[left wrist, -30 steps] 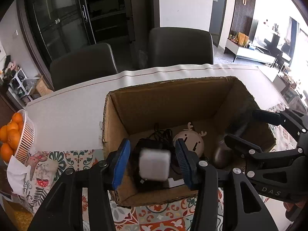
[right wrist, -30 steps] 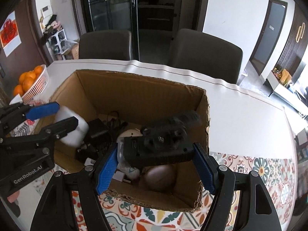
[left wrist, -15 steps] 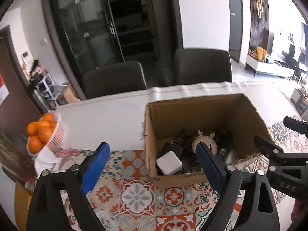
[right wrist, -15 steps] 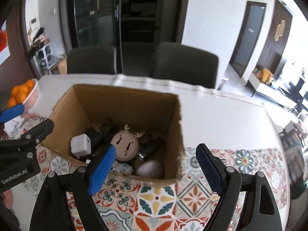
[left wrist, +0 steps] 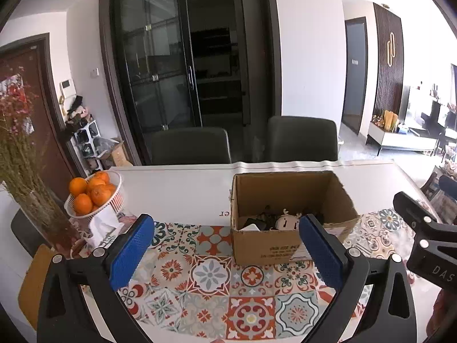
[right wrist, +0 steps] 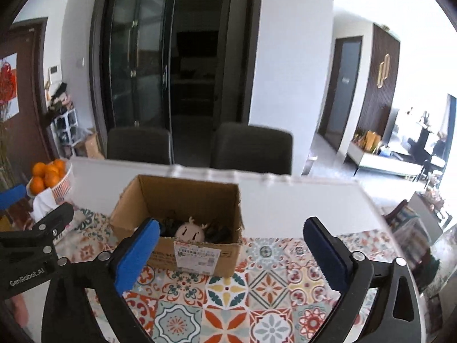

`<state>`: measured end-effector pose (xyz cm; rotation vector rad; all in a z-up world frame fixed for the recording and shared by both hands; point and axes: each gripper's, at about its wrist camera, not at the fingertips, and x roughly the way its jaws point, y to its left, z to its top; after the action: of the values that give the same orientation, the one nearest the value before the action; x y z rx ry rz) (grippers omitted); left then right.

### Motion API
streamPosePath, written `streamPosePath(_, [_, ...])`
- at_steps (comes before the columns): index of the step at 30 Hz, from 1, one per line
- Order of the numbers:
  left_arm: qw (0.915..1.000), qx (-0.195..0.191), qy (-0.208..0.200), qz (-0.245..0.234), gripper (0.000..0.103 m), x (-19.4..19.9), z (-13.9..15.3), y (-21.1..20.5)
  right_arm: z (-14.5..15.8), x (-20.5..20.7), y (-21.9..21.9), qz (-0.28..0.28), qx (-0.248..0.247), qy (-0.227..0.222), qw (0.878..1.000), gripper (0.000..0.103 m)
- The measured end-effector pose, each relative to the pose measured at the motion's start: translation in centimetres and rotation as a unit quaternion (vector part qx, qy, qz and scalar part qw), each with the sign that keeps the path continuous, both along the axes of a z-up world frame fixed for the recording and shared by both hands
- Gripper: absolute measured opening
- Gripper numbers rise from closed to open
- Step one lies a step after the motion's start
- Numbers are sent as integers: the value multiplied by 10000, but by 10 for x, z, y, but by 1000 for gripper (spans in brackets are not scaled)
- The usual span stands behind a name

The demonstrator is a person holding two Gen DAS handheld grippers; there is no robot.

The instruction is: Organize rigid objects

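A: What does the table (left wrist: 185, 183) look like, and the room?

B: White top, with a patterned tile mat (left wrist: 211, 274) over the near half; two dark chairs (left wrist: 190, 145) stand at the far edge, dark glass doors (left wrist: 160, 65) behind them; a bright living area opens to the right.

A: What stands on it?

B: The cardboard box (left wrist: 285, 220) sits at the mat's far edge, open-topped; a round deer-faced toy (right wrist: 190, 232), a white charger (left wrist: 251, 227) and dark cables lie inside; a basket of oranges (left wrist: 92, 194) and a vase of dried stems (left wrist: 25, 171) keep to the left edge.

A: And the claws?

B: The left gripper (left wrist: 225, 254) and right gripper (right wrist: 231, 253) have just been opening; both jaws stand wide apart with nothing between them, held above the mat nearer than the box; bare mat lies beneath.
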<state>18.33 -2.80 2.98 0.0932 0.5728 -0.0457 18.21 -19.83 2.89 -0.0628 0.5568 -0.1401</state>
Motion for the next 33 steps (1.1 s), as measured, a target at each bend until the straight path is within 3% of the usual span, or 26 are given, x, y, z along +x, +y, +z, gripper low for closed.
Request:
streamPosePath(10, [9987,128,-499,-48,103,-56,28,-4,31,-67,0,-97,5,-444,9990,102])
streamPosePath(17, [9981,167,-575,-122,103,-76,31,-5,36,-96,-3,-144,116,-513,9985,102])
streamPosePath(33, [9978,101,-650,-99,103,-95,37,3,41,-113,3,-28,84,-640,9979,102])
